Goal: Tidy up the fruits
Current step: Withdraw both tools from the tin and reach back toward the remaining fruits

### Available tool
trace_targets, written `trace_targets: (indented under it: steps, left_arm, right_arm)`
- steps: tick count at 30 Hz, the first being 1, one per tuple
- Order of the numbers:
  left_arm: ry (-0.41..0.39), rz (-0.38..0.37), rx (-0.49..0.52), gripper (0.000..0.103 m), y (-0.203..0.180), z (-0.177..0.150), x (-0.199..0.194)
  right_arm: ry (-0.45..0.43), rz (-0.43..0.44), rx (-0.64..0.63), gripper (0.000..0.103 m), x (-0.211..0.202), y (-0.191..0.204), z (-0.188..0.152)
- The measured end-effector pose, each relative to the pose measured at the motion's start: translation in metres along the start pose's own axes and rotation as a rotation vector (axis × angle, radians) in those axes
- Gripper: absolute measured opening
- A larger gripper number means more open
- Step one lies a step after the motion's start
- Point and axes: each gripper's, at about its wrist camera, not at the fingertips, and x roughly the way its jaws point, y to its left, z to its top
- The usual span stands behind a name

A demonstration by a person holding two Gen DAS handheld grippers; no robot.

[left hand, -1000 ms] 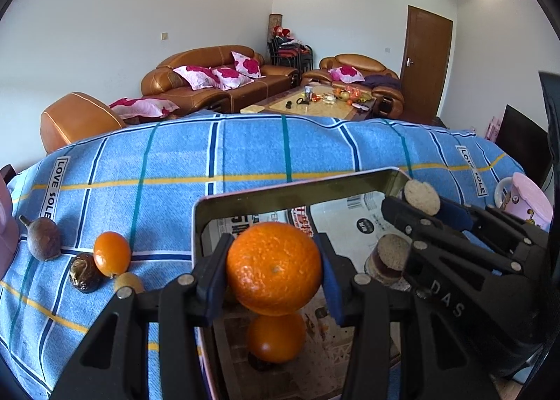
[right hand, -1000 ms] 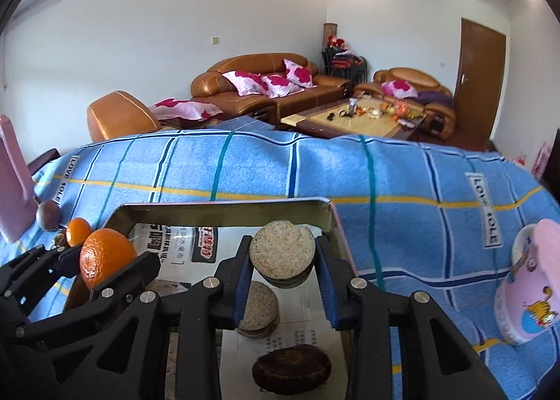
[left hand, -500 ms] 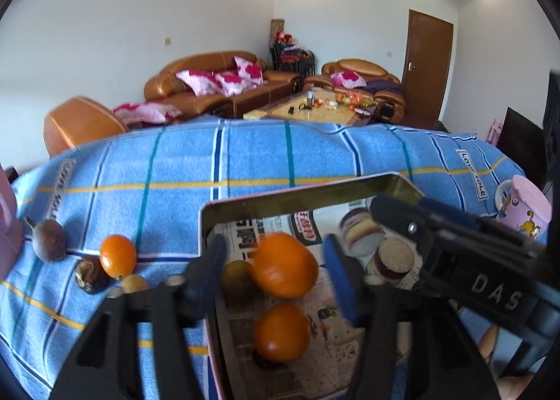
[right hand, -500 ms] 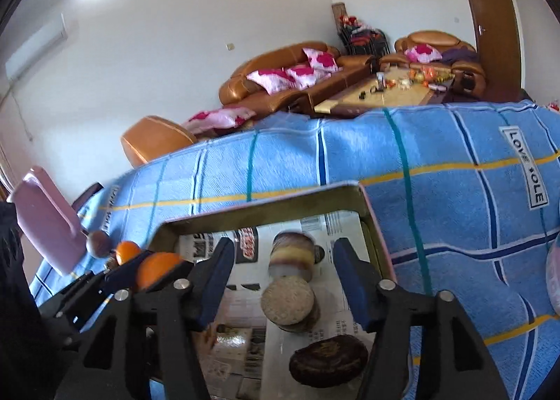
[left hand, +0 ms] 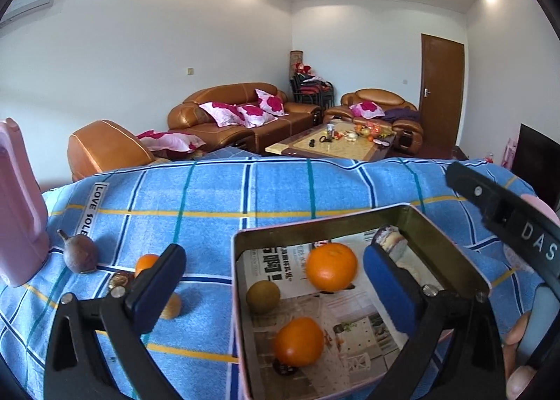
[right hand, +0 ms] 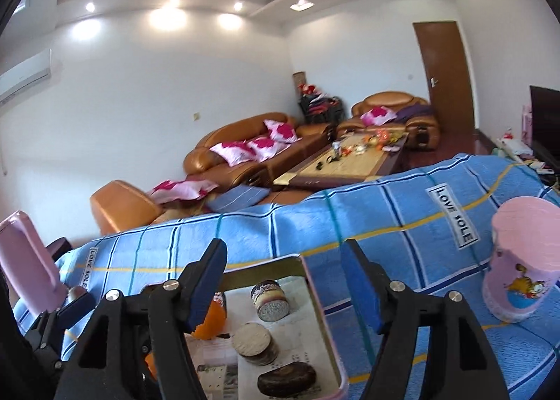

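Where newspaper lines the tray (left hand: 451, 249), two oranges (left hand: 331, 271) look bright and glossy

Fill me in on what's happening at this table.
A person is sorting fruit and cakes into a tin tray with two handheld grippers. The left gripper is opening, empty, over an orange in the tray. The right gripper is opening too, nothing between its jaws, above the round cakes.
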Motion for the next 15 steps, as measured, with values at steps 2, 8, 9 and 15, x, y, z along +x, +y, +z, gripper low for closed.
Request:
trace_targets:
  steps: [2,8,9,15]
  left_arm:
    - [-0.021,0.019,0.004,0.103,0.003,-0.001,-0.004]
    - [-0.073,0.053,-0.021,0.103,0.015,-0.006,-0.02]
    - [-0.077,0.056,-0.027,0.103,0.017,-0.007,-0.022]
    - [-0.093,0.069,-0.055,0.103,0.026,-0.012,-0.033]
  right_arm:
    - [-0.036,-0.011,-0.015,0.07,-0.004,0.002,0.0]
    - [-0.123,0.017,-0.021,0.07,-0.019,0.006,-0.005]
    - [-0.122,0.016,-0.031,0.07,-0.02,0.008,-0.006]
    - [-0.113,0.009,-0.088,0.07,-0.023,0.021,-0.014]
